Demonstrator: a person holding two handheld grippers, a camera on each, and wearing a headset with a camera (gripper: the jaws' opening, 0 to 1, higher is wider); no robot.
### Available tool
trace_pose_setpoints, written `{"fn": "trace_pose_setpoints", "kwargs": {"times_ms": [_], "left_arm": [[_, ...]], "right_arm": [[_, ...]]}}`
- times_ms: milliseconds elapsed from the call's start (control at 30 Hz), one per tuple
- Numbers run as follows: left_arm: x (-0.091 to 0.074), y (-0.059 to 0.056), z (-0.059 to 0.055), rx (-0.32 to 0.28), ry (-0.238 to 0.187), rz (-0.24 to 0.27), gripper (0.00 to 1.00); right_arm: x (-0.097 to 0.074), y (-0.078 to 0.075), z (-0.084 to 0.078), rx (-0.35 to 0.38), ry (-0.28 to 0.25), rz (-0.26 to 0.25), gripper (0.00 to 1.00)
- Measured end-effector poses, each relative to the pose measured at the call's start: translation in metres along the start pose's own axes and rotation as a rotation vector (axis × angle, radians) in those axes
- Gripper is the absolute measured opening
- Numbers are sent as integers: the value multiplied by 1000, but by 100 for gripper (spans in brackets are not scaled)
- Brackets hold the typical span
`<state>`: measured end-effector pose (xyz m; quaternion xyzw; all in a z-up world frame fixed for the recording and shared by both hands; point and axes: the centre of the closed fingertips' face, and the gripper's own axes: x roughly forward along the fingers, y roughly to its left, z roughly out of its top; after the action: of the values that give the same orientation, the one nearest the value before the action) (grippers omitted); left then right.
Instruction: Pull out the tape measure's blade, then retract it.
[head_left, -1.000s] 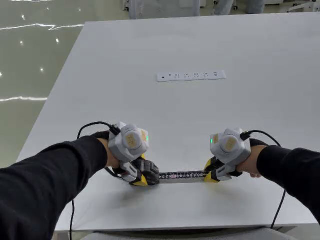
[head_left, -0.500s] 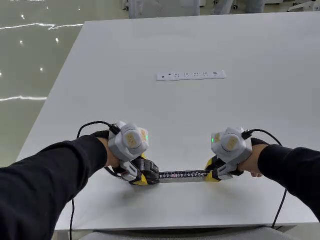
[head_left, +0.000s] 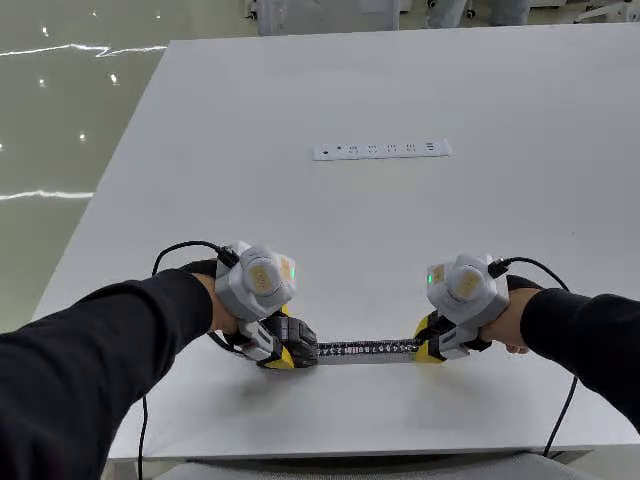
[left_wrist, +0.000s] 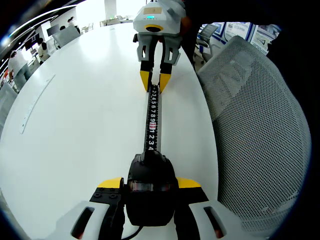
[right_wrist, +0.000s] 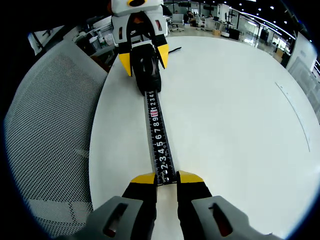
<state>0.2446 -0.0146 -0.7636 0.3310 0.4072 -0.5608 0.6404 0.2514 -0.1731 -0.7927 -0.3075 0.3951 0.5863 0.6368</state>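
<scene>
Rightward a touch since a second ago, my right gripper pinches the tip of the numbered steel blade, which I judge stiff but springy, digits to 9 then a red 10, while my left gripper clamps the dense-looking black-and-yellow tape measure case by its flanks at the near edge of the white table; no brand legible.

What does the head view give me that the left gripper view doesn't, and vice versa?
Head view: the glossy floor beyond the table, and both claws seen from above. Left gripper view: readable numerals on the blade, with the right claw head-on. Both: the left claw shut on the case, and the right claw pinching the blade's tip.
</scene>
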Motion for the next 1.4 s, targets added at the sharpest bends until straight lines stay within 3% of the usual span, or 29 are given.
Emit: {"fn": "trace_pose_setpoints", "kwargs": {"times_ms": [1400], "left_arm": [[0,0,1,-9,-5,4,34]], "right_arm": [[-7,-2,-12,-6,31,-1,10]]}}
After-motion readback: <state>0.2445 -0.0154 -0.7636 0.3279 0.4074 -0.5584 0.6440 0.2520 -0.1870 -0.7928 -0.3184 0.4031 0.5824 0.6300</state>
